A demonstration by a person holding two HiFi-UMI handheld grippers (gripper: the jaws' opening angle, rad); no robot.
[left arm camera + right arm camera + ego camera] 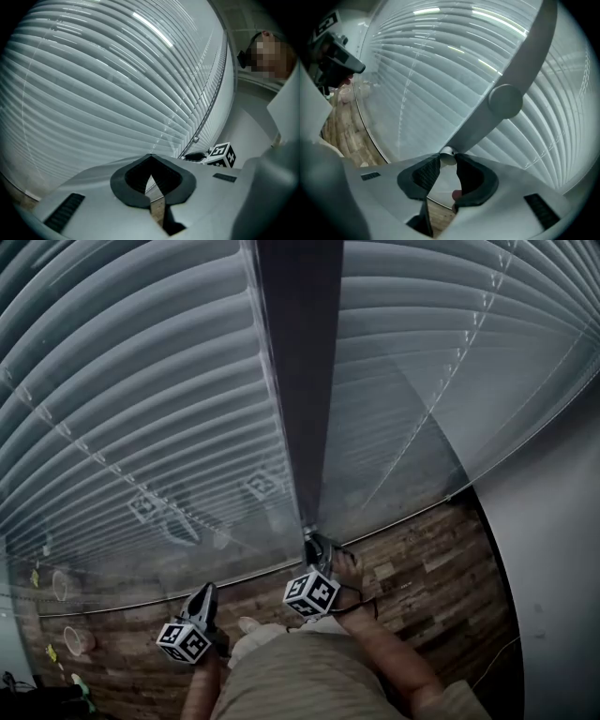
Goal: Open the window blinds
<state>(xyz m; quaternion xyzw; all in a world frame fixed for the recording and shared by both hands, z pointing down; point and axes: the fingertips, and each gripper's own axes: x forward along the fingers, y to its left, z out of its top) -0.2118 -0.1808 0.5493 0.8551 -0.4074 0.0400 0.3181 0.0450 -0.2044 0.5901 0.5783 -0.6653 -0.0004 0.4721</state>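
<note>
Closed window blinds (141,409) across the far wall above a wood-plank floor (422,568), right gripper (447,159) jaws clenched on the tilt wand (520,61) tip, left gripper (150,161) jaws pressed together, empty.

You are facing blinds (141,409) with smooth, faintly glossy slats. The floor (441,568) is showing rough brown wood planks. Your right gripper (447,158) is wearing matt grey plastic with ribbed dark pads (425,172); the rod (520,65) is looking smooth and grey.
</note>
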